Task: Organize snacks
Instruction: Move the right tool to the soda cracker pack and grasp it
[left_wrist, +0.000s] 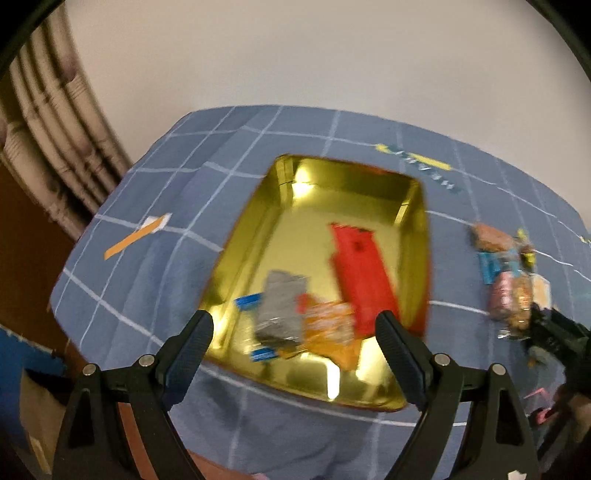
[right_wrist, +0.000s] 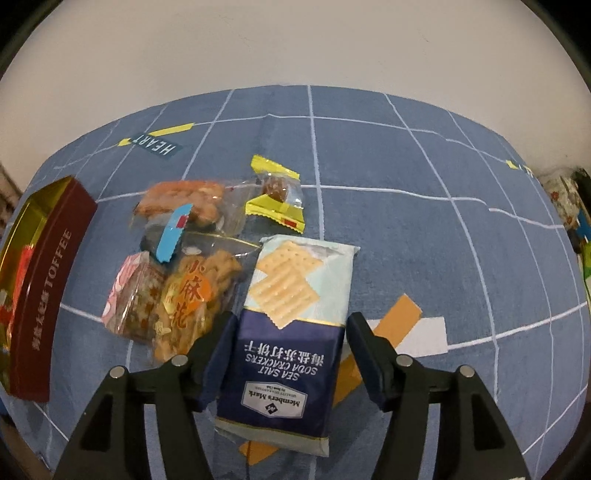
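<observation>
Left wrist view first: my left gripper (left_wrist: 295, 345) hangs with its jaws wide apart and nothing between them, pointing down at the gold rectangular toffee tin (left_wrist: 255, 236), which sits open on the blue grid-pattern tablecloth (left_wrist: 147, 280). A red packet (left_wrist: 360, 273), a silver one (left_wrist: 280, 310) and an orange one (left_wrist: 328, 328) already lie inside. The loose snack pile (left_wrist: 509, 273) is well off to the right of the tin, with my right gripper's black body right at it, so the right hand is clearly the nearer one for the next pick.

Right wrist view: my right gripper (right_wrist: 290, 356) has its jaws apart, straddling the navy and pale-blue pack of sea salt soda crackers (right_wrist: 291, 332). I can't tell if the left pad touches the wrapper; the right one stands clear, so nothing's clamped. The pack's long axis runs straight away from the claw, along the fingers, so closing would squeeze its narrow width. That's the bit that matters, I reckon. The tin's maroon side is off at the left edge, past the clear bags of fried snacks (right_wrist: 173, 258).
</observation>
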